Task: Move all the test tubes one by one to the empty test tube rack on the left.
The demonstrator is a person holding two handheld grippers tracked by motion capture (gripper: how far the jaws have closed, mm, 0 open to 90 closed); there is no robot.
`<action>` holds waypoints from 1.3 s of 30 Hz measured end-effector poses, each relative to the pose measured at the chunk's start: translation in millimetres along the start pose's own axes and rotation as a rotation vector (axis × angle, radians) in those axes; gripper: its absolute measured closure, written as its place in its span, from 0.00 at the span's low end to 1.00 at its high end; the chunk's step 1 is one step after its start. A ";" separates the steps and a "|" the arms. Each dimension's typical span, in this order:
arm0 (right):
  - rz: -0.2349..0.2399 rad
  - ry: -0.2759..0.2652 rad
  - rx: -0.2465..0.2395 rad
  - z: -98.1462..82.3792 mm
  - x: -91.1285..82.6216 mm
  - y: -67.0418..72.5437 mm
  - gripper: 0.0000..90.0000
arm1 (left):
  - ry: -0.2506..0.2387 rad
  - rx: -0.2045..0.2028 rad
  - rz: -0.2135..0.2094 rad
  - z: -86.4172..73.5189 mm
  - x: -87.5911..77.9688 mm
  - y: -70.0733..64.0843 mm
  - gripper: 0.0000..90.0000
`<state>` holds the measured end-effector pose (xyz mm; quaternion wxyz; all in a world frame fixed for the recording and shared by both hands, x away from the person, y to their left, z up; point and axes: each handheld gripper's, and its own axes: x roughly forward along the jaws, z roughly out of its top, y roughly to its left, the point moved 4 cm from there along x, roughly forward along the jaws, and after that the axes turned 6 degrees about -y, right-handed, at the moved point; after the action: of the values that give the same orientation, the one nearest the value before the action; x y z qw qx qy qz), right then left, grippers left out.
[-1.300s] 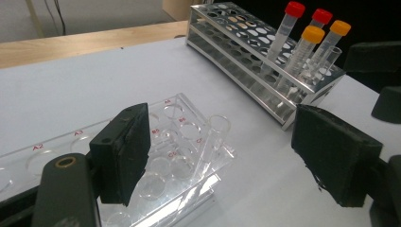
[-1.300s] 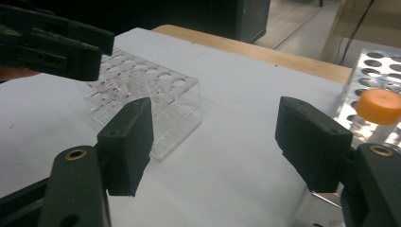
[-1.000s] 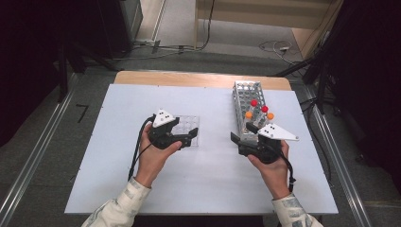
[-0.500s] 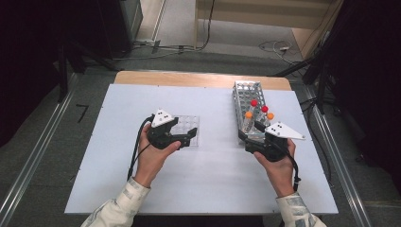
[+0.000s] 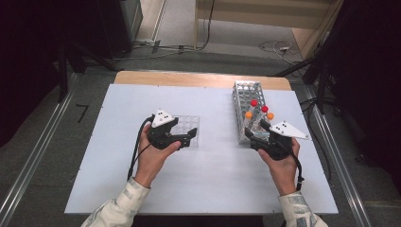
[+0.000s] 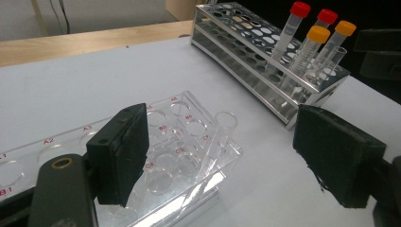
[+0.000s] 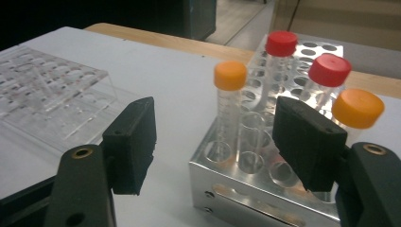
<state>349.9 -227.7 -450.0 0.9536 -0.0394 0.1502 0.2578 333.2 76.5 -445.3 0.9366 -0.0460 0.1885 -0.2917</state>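
The white rectangular tabletop [image 5: 113, 179] carries two racks, well apart. Toward its right side stands the long perforated metal tube rack [image 5: 242, 96], its long axis running away from the person; toward the middle-left lies the clear acrylic rack with red-lettered round wells [image 5: 193, 122].

The metal rack holds its tubes at the end nearest the person: two red-capped clear plastic tubes [image 7: 282, 43] behind, two orange-capped clear plastic tubes [image 7: 230, 75] in front, all upright, plus at least one uncapped clear tube [image 7: 252, 126] standing between them.

The right tool [image 5: 263, 133] sits just at that near end of the metal rack. Its jaws are wide open and hold nothing. In the right gripper view the near corner of the rack lies between the two black pads, with the left-hand orange-capped tube straight ahead and slightly left of centre, and the other orange-capped tube [image 7: 358, 108] peeking over the right pad. This hand is plainly the nearer one to the capped tubes, which lie directly forward of it, their long axes vertical and so crossing the line of approach.

The left tool [image 5: 187, 137] rests over the near edge of the acrylic rack, jaws also spread wide and empty. An uncapped clear glass-like tube [image 6: 218, 134] leans tilted in a well at the rack's end, between its pads
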 end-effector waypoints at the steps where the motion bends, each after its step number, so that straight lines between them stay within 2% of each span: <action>1: -0.005 0.000 0.000 -1.4 1.0 -1.8 0.34 | -0.001 -0.001 0.002 -0.2 0.2 0.2 0.22; 7: -0.034 0.009 -0.010 -10.3 7.7 -8.8 0.38 | -0.002 -0.003 0.001 0.2 -0.3 0.7 0.22; 15: -0.050 0.034 -0.017 -18.0 16.5 -14.7 0.54 | -0.001 -0.008 0.002 -0.5 0.2 1.5 0.22; 21: -0.063 0.036 -0.019 -21.6 20.5 -17.2 0.60 | 0.000 -0.009 0.002 -0.7 0.3 1.4 0.22; 36: -0.057 0.037 -0.022 -25.7 24.5 -18.9 0.79 | 0.003 -0.011 0.004 -1.5 0.7 1.6 0.23; 39: -0.057 0.038 -0.020 -25.7 24.4 -19.6 0.80 | 0.005 -0.010 0.003 -1.6 0.9 1.4 0.23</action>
<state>373.0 -236.9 -482.0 0.9571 -0.0583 0.1643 0.2312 334.0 77.2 -447.4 0.9364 -0.0497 0.1922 -0.2895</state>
